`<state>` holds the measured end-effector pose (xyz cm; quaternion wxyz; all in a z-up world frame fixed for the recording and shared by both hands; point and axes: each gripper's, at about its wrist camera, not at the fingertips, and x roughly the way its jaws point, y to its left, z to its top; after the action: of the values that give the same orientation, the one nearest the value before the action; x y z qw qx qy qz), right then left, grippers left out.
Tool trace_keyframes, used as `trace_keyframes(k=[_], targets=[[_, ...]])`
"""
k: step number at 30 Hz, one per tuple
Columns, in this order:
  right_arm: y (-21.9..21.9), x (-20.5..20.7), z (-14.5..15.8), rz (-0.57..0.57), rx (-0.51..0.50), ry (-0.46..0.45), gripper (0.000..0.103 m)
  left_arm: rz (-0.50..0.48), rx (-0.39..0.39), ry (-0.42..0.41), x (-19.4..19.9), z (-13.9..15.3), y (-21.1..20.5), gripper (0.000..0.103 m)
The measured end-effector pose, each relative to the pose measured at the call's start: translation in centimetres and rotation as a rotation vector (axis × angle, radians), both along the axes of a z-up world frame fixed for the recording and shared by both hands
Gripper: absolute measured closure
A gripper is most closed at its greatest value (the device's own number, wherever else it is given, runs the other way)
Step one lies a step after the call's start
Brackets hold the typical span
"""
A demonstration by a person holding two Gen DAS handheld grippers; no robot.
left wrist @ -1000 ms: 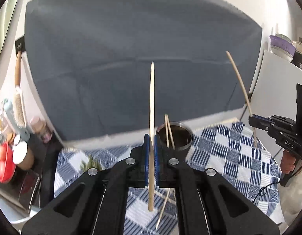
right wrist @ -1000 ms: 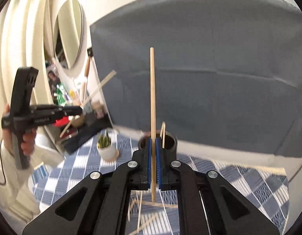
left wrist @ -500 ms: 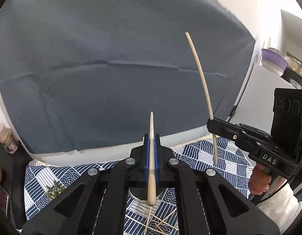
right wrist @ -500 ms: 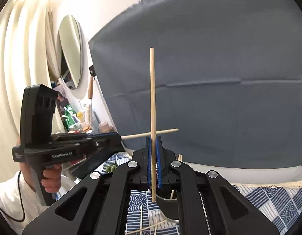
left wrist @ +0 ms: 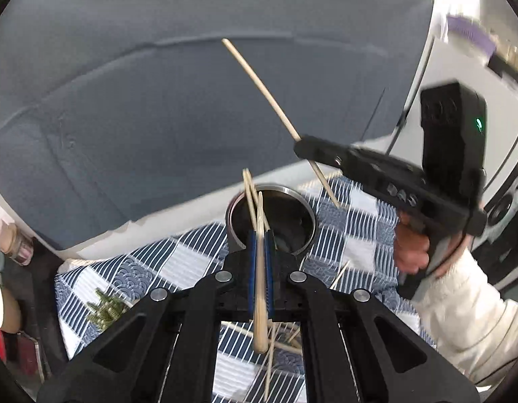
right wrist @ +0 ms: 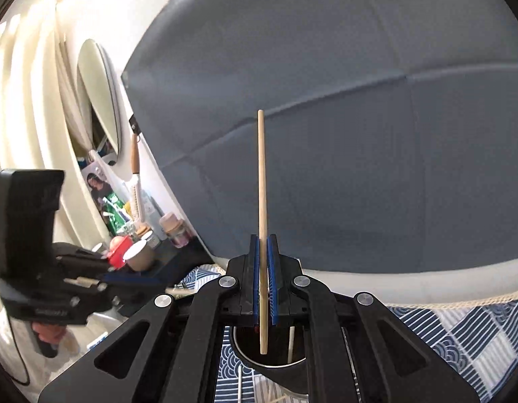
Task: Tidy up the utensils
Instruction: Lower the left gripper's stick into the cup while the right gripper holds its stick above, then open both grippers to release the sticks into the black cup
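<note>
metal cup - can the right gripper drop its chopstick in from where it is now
Probably yes: the right gripper holds its chopstick upright with the lower end just above the metal cup mouth, nothing blocking between.

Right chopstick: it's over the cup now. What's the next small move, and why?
Probably lower the right gripper a little, then open it. Its chopstick stands upright with its lower end just over the mouth of the cup, so it should drop in beside the sticks already there. The left gripper also holds a chopstick pointing at the cup, so keep them apart.
</note>
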<state>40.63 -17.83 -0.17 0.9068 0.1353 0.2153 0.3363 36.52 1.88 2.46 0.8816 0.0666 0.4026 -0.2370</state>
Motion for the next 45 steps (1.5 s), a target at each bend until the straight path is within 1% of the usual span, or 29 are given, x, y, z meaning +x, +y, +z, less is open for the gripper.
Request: trace_keyframes(k=[2, 4, 7, 9, 11, 13, 16, 18, 22, 25, 26, 30, 31, 32, 34, 37, 38, 39, 40, 41, 42, 44, 45], targets=[[0.4, 0.6, -0.8, 0.002, 0.018, 0.006, 0.098, -0.024, 0.014, 0.029, -0.3, -0.4, -0.3, 0.098], [0.9, 1.0, -1.6, 0.005, 0.032, 0.009, 0.098, -0.025, 0.059, 0.040, -0.2, -0.9, -0.8, 0.098], [1.2, 1.4, -2.9, 0.011, 0.043, 0.008, 0.098, -0.033, 0.078, 0.081, 0.5, -1.8, -1.1, 0.098], [1.3, 1.7, -3.7, 0.007, 0.034, 0.021, 0.098, -0.030, 0.104, 0.084, 1.0, -2.1, -1.3, 0.098], [1.6, 1.8, -4.7, 0.002, 0.033, 0.035, 0.098, -0.033, 0.113, 0.097, 1.4, -2.6, -1.5, 0.098], [1.6, 1.6, -5.6, -0.002, 0.027, 0.054, 0.098, -0.029, 0.132, 0.092, 1.8, -2.9, -1.7, 0.098], [1.6, 1.0, -6.3, -0.007, 0.001, 0.071, 0.098, -0.028, 0.133, 0.096, 2.3, -3.2, -1.6, 0.097], [1.5, 0.7, -6.5, -0.009, -0.027, 0.076, 0.098, -0.015, 0.138, 0.090, 2.5, -3.3, -1.5, 0.091], [1.0, -0.3, -6.8, -0.012, -0.085, 0.081, 0.098, 0.006, 0.105, 0.096, 3.2, -3.2, -1.2, 0.075], [1.2, -1.1, -6.8, -0.012, -0.144, 0.080, 0.098, 0.021, 0.107, 0.081, 3.6, -3.1, -1.1, 0.070], [1.2, -1.2, -6.8, -0.011, -0.155, 0.079, 0.097, 0.023, 0.102, 0.082, 3.8, -3.1, -1.0, 0.066], [1.4, -2.1, -6.2, -0.027, -0.230, 0.067, 0.095, 0.029, 0.091, 0.070, 3.7, -2.8, -1.0, 0.060], [1.4, -2.4, -6.0, -0.032, -0.255, 0.062, 0.095, 0.032, 0.093, 0.063, 3.6, -2.6, -1.0, 0.053], [1.4, -2.6, -5.9, -0.036, -0.272, 0.060, 0.094, 0.038, 0.098, 0.054, 3.5, -2.6, -1.0, 0.043], [1.3, -3.1, -5.7, -0.039, -0.298, 0.057, 0.088, 0.052, 0.108, 0.035, 3.1, -2.3, -0.9, 0.041], [0.9, -3.8, -5.4, -0.033, -0.298, 0.062, 0.066, 0.064, 0.104, 0.037, 2.5, -2.2, -0.6, 0.035], [0.8, -4.1, -5.3, -0.040, -0.307, 0.062, 0.052, 0.068, 0.101, 0.036, 2.3, -2.1, -0.6, 0.034], [0.8, -4.4, -5.2, -0.054, -0.321, 0.063, 0.047, 0.068, 0.090, 0.035, 1.9, -2.0, -0.5, 0.034], [0.7, -4.6, -5.1, -0.057, -0.328, 0.066, 0.047, 0.066, 0.081, 0.030, 1.6, -1.9, -0.4, 0.033], [0.6, -4.8, -5.0, -0.058, -0.330, 0.070, 0.045, 0.067, 0.075, 0.014, 1.0, -1.8, -0.3, 0.031], [0.5, -5.1, -4.9, -0.061, -0.335, 0.075, 0.040, 0.067, 0.076, 0.005, 0.5, -1.7, -0.3, 0.029], [0.3, -5.7, -4.8, -0.080, -0.346, 0.078, 0.034, 0.068, 0.086, -0.005, -0.5, -1.6, -0.1, 0.024], [0.2, -6.1, -4.7, -0.086, -0.350, 0.082, 0.031, 0.074, 0.090, -0.012, -1.0, -1.6, 0.0, 0.023]])
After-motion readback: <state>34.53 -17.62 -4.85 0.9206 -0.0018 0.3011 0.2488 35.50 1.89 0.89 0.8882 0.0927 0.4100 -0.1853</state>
